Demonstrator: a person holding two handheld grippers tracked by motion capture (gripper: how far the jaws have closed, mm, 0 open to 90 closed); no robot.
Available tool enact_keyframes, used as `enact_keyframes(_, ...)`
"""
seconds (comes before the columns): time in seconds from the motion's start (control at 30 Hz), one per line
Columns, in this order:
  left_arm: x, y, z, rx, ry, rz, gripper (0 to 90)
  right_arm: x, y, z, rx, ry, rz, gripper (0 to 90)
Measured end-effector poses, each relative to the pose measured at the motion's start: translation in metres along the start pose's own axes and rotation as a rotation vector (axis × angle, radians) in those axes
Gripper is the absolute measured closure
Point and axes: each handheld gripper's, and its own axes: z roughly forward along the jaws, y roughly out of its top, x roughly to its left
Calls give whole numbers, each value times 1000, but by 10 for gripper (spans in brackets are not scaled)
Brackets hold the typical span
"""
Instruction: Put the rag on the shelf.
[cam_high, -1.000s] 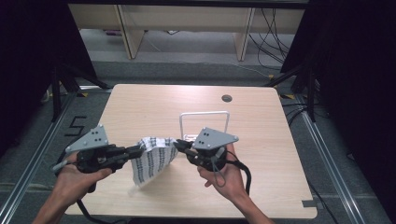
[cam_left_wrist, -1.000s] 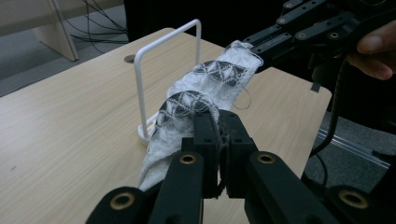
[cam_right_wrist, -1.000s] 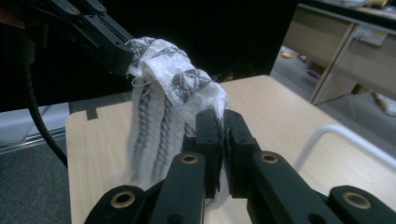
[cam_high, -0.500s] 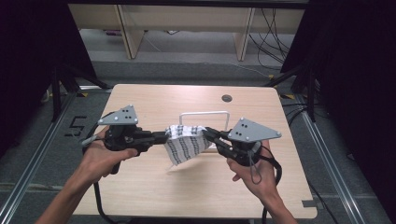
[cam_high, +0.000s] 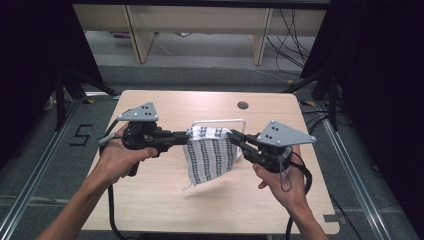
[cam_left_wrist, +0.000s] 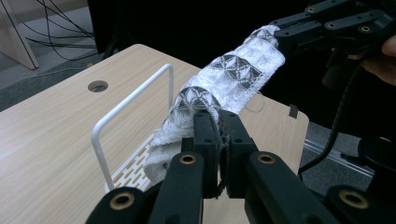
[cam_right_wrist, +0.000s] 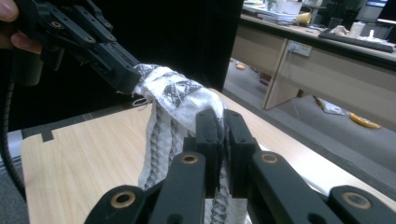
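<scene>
The patterned cloth (cam_high: 207, 155) hangs in the air between your two claws, just in front of the white wire rack (cam_high: 220, 121), clear of the worktop (cam_high: 165, 210) with its lower edge dangling free. It looks light, soft and limp: it sags wherever you leave it unsupported, so take it by the top corners, as you have it now, and keep that upper edge taut if you want it to hang flat. Your left claw (cam_high: 186, 136) is pressed together on the cloth's top left corner, and in the left gripper view (cam_left_wrist: 219, 135) the fabric is bunched between its tips. Your right claw (cam_high: 233, 135) pinches the opposite top corner the same way, as the right gripper view (cam_right_wrist: 219, 140) shows. Both claws point inward, roughly level, facing each other across the cloth, with your forearms coming in from the near edge of the worktop. The weave may snag on the rack's wire, so mind that.
</scene>
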Motion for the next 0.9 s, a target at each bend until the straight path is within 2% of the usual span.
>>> enact_keyframes(0.03, 0, 2, 1, 2, 2, 3, 863, -5, 1, 0, -13, -14, -26, 867)
enact_keyframes(0.07, 1, 3, 3, -1, 2, 3, 863, -5, 1, 0, -13, -14, -26, 867)
enact_keyframes(0.1, 1, 6, 4, 3, 5, 7, 863, -5, 1, 0, -3, -7, 7, 867)
enact_keyframes(0.13, 2, 9, 5, -5, 4, 15, 863, -11, 4, -1, -6, -33, -18, 867)
enact_keyframes(0.17, 2, 9, 5, -5, 4, 15, 863, -11, 4, -1, -6, -33, -18, 867)
enact_keyframes(0.2, 3, 12, 6, -13, 4, 13, 863, -14, 7, -1, -6, -37, 3, 867)
enact_keyframes(0.27, 6, 16, 8, -27, 4, 8, 863, -17, 9, 0, -10, -40, -6, 867)
enact_keyframes(0.3, 7, 19, 9, -30, 8, 12, 863, -18, 11, 0, -5, -35, 13, 867)
enact_keyframes(0.33, 8, 22, 10, -33, 16, 12, 863, -23, 14, 2, -5, -55, 16, 867)
enact_keyframes(0.4, 10, 27, 14, -36, 27, 11, 863, -24, 15, 3, -5, -51, 31, 867)
enact_keyframes(0.43, 13, 32, 17, -40, 30, 7, 863, -31, 17, 5, -7, -72, 24, 867)
enact_keyframes(0.5, 14, 34, 19, -44, 31, 6, 863, -33, 18, 6, -6, -66, 39, 867)
enact_keyframes(0.57, 19, 41, 23, -52, 37, -6, 863, -43, 19, 9, -15, -88, 32, 867)
enact_keyframes(0.7, 25, 48, 29, -53, 43, -20, 862, -49, 21, 13, -15, -102, 43, 867)
enact_keyframes(0.83, 33, 54, 37, -57, 50, -42, 862, -58, 23, 18, -15, -108, 78, 867)
enact_keyframes(0.9, 37, 57, 40, -62, 52, -51, 862, -63, 24, 20, -10, -118, 69, 867)
